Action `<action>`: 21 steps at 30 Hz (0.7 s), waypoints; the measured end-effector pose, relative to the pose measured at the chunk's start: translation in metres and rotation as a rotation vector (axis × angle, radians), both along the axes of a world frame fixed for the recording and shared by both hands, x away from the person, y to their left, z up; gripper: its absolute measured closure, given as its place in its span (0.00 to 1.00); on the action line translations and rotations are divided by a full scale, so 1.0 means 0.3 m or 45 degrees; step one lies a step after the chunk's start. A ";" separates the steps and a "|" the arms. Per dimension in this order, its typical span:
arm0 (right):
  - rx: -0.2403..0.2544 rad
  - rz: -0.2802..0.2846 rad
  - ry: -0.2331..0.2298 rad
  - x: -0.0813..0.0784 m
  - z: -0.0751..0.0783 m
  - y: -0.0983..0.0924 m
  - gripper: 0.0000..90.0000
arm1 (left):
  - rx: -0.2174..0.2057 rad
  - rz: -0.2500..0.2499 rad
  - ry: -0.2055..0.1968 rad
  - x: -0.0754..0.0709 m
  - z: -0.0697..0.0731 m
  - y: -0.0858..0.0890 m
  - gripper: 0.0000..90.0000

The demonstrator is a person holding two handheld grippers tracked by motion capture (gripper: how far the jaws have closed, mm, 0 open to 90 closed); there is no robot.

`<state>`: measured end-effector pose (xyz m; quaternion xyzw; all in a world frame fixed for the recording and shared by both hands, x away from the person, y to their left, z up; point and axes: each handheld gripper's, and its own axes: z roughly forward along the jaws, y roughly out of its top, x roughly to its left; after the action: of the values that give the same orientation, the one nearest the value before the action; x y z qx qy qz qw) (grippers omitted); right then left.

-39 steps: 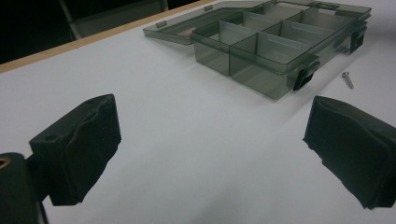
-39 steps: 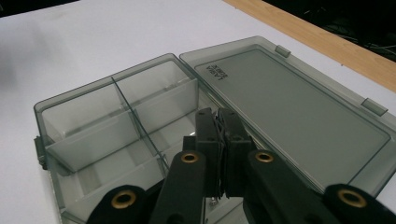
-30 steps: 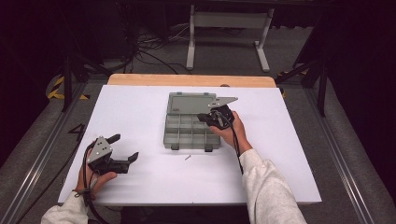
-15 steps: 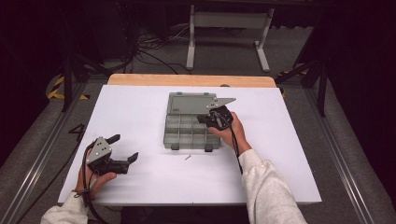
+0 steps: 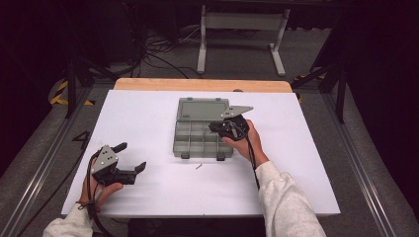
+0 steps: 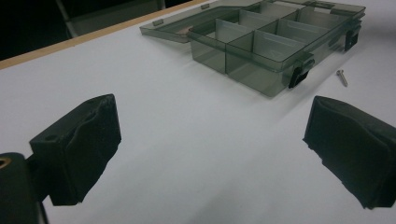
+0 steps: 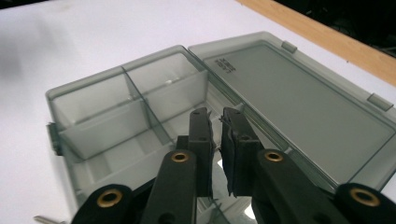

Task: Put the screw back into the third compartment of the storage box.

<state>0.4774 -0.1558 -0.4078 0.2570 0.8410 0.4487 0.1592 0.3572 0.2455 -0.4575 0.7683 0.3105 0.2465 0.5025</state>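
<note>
Here, a white tabletop [image 5: 148,118] with a wooden strip along its far edge is seen, and on it, near the middle and toward the far edge, a smoky-grey compartment box [image 5: 197,140] is set. Its long axis runs parallel to the near edge; its lid [image 5: 202,109] is laid open flat toward the far edge, and its two black latches face the near edge. Small moulded lettering is seen on the lid's inside in the right gripper view, too small to be read.

The left gripper [image 5: 131,158] is held low over the near left corner, its jaws spread wide with nothing between them, pointed toward the box.

The right gripper [image 7: 215,122] is held over the box's right end, tilted down into a compartment beside the hinge; its jaws have just been opening slightly, a narrow gap is left, and nothing is seen between them.

A small screw [image 5: 198,167] is lying on the tabletop just in front of the box's near wall.
</note>
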 end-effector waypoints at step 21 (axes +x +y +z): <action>0.003 0.209 -0.134 -0.295 0.033 -0.013 0.72 | 0.002 -0.003 -0.006 -0.006 0.003 0.001 0.05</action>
<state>0.3888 -0.1598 -0.3980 0.1633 0.8493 0.4739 0.1654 0.3553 0.2457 -0.4565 0.7686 0.3083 0.2481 0.5027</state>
